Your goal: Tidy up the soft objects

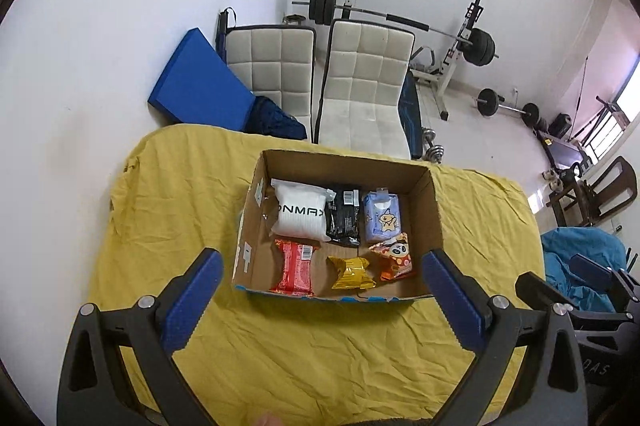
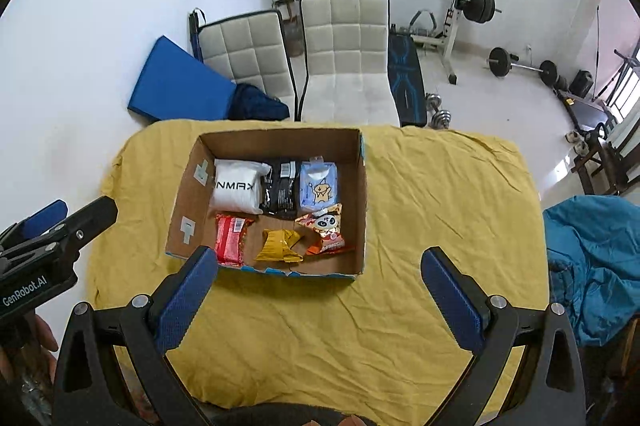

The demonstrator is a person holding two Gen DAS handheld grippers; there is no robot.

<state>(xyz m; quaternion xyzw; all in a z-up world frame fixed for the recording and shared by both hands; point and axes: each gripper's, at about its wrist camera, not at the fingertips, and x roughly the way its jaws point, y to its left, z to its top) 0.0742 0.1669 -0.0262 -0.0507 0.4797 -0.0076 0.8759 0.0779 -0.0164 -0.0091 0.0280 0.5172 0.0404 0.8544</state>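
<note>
An open cardboard box (image 1: 434, 210) (image 2: 362, 194) stands on a yellow-covered table. Inside lie a white packet (image 1: 300, 212) (image 2: 236, 188), a black packet (image 1: 343, 217) (image 2: 280, 190), a light blue tissue pack (image 1: 382, 216) (image 2: 319, 186), a red packet (image 1: 295, 266) (image 2: 230, 238), a yellow packet (image 1: 352, 272) (image 2: 278, 244) and an orange panda packet (image 1: 394, 254) (image 2: 326, 232). My left gripper (image 1: 320, 274) is open and empty, above the box's near edge. My right gripper (image 2: 318, 270) is open and empty, near the box's front right corner. The left gripper also shows in the right wrist view (image 2: 56, 226).
The yellow cloth (image 1: 320, 346) (image 2: 440, 206) covers the table. Two white padded chairs (image 1: 360, 86) (image 2: 344, 58) stand behind it, with a blue mat (image 1: 196, 82), a barbell rack (image 1: 460, 38) and dumbbells beyond. A blue cloth heap (image 2: 596, 258) lies at the right.
</note>
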